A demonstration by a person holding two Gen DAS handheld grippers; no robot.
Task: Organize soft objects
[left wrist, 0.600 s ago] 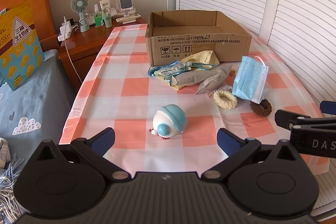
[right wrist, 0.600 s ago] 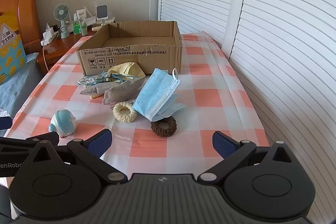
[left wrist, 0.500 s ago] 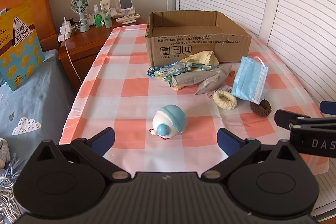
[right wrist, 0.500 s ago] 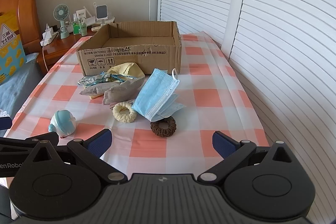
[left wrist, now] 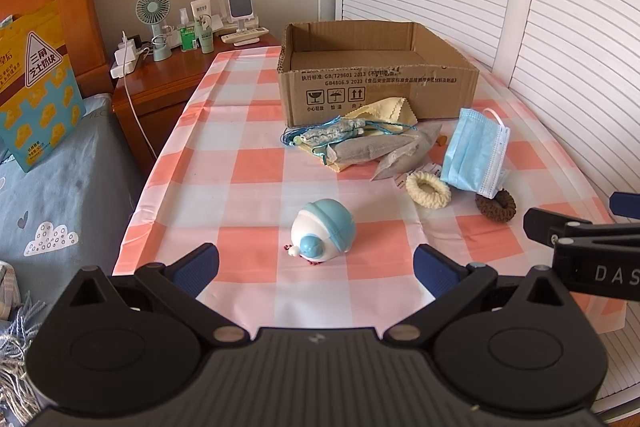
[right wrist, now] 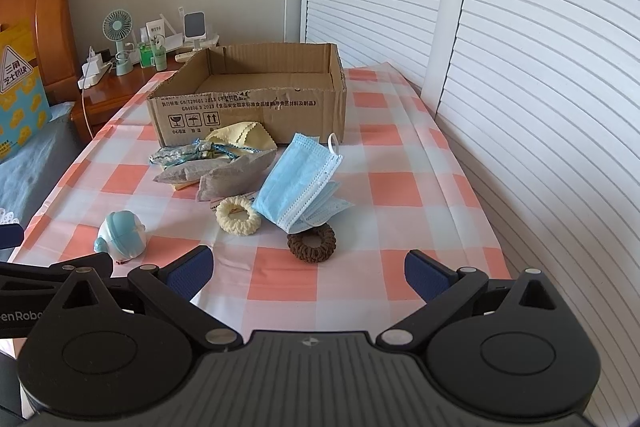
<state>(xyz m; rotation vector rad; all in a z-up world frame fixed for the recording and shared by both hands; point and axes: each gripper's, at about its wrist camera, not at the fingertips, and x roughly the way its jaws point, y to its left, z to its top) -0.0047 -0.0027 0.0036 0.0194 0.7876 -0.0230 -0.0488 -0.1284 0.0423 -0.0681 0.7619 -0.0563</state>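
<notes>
While both tools point down at the checked cloth (left wrist: 248, 163), we see the left gripper (left wrist: 316, 265) with its jaws spread wide and nothing between them, hovering just short of the toy (left wrist: 323, 235), a round blue-and-white figure lying on a pink square. Our right gripper (right wrist: 308, 273) stands equally wide and empty, with the brown scrunchie (right wrist: 312, 242) just past the gap between its blue pads (right wrist: 190, 271). One black finger of the right tool also juts into the left view from the right edge.

Beyond the brown ring lies the cream scrunchie (right wrist: 238, 215), and the mask (right wrist: 298, 189) (really a small stack of blue ones) sits between and behind the two, its lower edge overlapping the brown scrunchie. Farther on we find two grey pouches (right wrist: 224, 173) lying across each other, a patterned bundle (right wrist: 182, 154) tied with blue cord, and under them a yellow cloth (right wrist: 244, 139) that reaches the box (right wrist: 248, 115). That cardboard box stands open at the top, close behind the pile.

Off to the left, past the table edge, a wooden nightstand (left wrist: 168, 83) carries a small fan (left wrist: 153, 7) and some bottles.
</notes>
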